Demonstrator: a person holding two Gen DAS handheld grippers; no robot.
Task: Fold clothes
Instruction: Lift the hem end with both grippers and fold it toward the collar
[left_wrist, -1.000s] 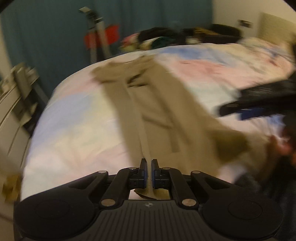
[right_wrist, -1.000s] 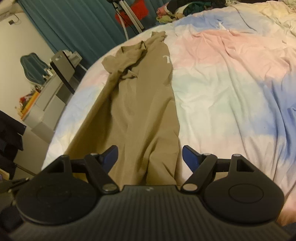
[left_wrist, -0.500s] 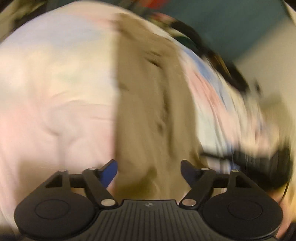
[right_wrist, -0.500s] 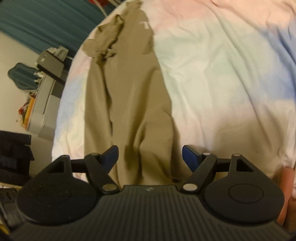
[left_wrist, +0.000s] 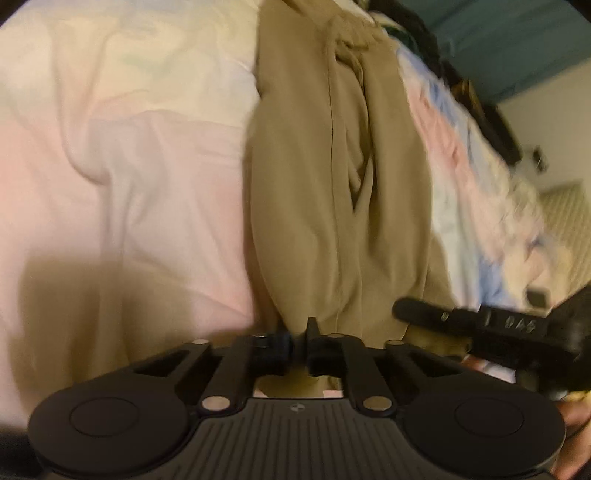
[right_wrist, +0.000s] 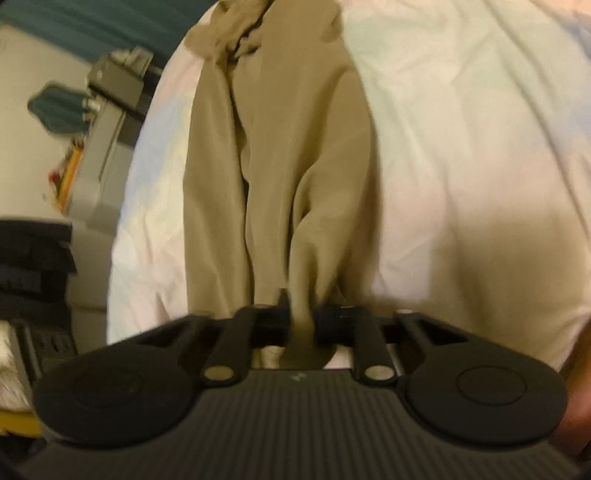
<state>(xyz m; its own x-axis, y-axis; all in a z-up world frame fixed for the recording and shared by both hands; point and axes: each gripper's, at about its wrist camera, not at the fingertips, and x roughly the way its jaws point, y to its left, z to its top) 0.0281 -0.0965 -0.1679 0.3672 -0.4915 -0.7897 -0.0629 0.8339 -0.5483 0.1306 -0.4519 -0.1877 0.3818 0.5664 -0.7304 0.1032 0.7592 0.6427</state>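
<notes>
The bed (left_wrist: 140, 177) fills most of both views, spread with a soft cover in washed-out pink, cream and pale blue that lies in broad, shallow creases. Down its length lies the task's thing, a pair of khaki trousers (left_wrist: 314, 192), stretched away from the cameras with the far end bunched into a loose knot of folds. The cloth looks thin, matte and limp, with a stitched seam along one leg and long soft ridges between the legs. It should be light and quite without stiffness: it will sag and swing from whatever point is lifted, and a pinch of several layers may let one slip. The near edge, taken at two points set apart across its width, seems the sensible hold, so the garment hangs flat for the fold.

The left tool (left_wrist: 301, 338) is black and ribbed at its body, and its jaws are closing at the near edge of the trousers; they stand almost together, and though the blur leaves some doubt, a thin bit of cloth appears to be caught between them. The right tool (right_wrist: 301, 317) is closing too, with a gathered ridge of khaki cloth plainly pinched between its fingers.
</notes>
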